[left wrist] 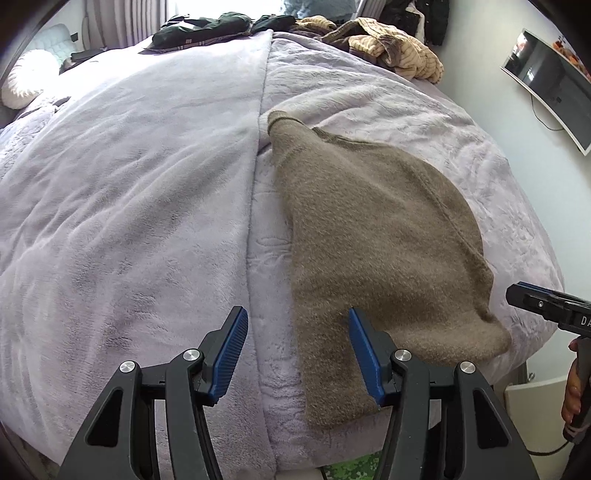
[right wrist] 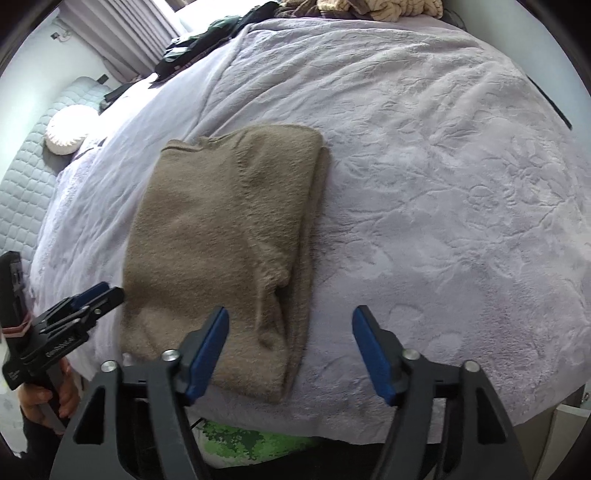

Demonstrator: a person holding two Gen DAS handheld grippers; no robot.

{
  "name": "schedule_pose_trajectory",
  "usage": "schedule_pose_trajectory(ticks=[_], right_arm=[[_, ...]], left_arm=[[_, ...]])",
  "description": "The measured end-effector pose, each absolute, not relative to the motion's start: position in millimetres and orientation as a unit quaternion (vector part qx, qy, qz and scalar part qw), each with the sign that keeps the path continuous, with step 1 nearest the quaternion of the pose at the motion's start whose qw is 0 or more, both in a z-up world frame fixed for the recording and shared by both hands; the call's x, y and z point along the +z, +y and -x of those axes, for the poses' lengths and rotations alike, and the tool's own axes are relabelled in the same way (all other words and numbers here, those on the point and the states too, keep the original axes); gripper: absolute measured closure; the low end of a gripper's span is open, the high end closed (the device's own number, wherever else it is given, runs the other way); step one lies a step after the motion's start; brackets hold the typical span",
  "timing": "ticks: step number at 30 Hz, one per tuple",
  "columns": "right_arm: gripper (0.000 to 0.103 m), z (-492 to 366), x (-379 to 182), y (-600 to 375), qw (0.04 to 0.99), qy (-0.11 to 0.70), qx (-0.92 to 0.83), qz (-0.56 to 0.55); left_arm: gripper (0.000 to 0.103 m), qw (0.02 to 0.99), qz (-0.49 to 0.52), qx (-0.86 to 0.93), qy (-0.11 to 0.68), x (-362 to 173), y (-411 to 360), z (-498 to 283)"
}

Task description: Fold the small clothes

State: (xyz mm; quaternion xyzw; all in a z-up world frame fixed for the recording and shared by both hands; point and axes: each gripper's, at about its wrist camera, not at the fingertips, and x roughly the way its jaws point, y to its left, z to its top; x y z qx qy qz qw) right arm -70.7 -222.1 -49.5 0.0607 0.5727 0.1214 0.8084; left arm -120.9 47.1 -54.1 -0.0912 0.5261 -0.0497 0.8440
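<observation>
Far left in the right wrist view: a round white pillow (right wrist: pixel 68 127) by a quilted grey headboard (right wrist: pixel 26 177), with striped curtains (right wrist: pixel 122 33) behind.

Next, a heap of dark clothes (left wrist: pixel 201 31) at the far edge of the bed.

Low at the left, left tongs (left wrist: pixel 295 325) spread wide, holding nothing, hanging over the near edge of the bed. One blue finger (left wrist: pixel 231 354) over bare blanket, the other over the near end of the sweater. Seen from the side too in the right wrist view (right wrist: pixel 98 295).

All across the middle, a soft lilac blanket (left wrist: pixel 129 184) with a leaf pattern pressed into it.

On the blanket near the front edge, a folded brown sweater (right wrist: pixel 221 229), lying flat in a long shape, layers stacked along its right side.

Right of that, right tongs (right wrist: pixel 290 323) spread wide and empty, low over the near right edge of the sweater, left blue finger (right wrist: pixel 207 354) above the cloth.

Far back, a pile of tan striped clothes (left wrist: pixel 391 44).

Far right, a wall screen (left wrist: pixel 550 85).
</observation>
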Motion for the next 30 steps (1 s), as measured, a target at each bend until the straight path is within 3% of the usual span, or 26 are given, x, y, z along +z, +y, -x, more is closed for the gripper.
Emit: schedule_pose_trajectory(ticks=[3,5,7,8,9,10,11,16,30], right_arm=[[0.03,62.2,-49.5,-228.3,0.807,0.571,0.121,-0.087],[0.03,53.4,-51.1,-232.0,0.805,0.568,0.127,-0.112],[0.03,41.6,-57.1,-234.9,0.801,0.568,0.133,-0.137],[0.035,37.0,-60.7,-235.6,0.797,0.57,0.134,-0.146],[0.045,32.4,-64.7,-235.6,0.794,0.572,0.138,-0.155],[0.079,25.8,-70.9,-234.2,0.787,0.575,0.147,-0.166],[0.093,21.8,-75.2,-231.9,0.785,0.577,0.152,-0.167],[0.094,7.0,-95.6,-218.7,0.799,0.579,0.134,-0.087],[0.091,36.2,-72.2,-250.0,0.783,0.601,0.103,-0.123]], left_arm=[[0.044,0.844,0.093,-0.043,0.527,-54.9,50.3,117.7],[0.02,0.845,0.093,-0.036,0.526,-54.6,51.3,116.6],[0.019,0.851,0.088,-0.03,0.518,-51.9,51.8,117.7],[0.019,0.851,0.084,-0.03,0.517,-51.2,51.7,117.3],[0.019,0.852,0.082,-0.03,0.516,-50.4,51.6,116.9],[0.019,0.852,0.083,-0.028,0.516,-49.8,52.2,116.5],[0.019,0.852,0.084,-0.027,0.516,-49.3,52.6,115.8],[0.019,0.848,0.093,-0.019,0.521,-51.5,56.4,111.9],[0.019,0.838,0.091,-0.027,0.538,-61.1,51.5,113.2]])
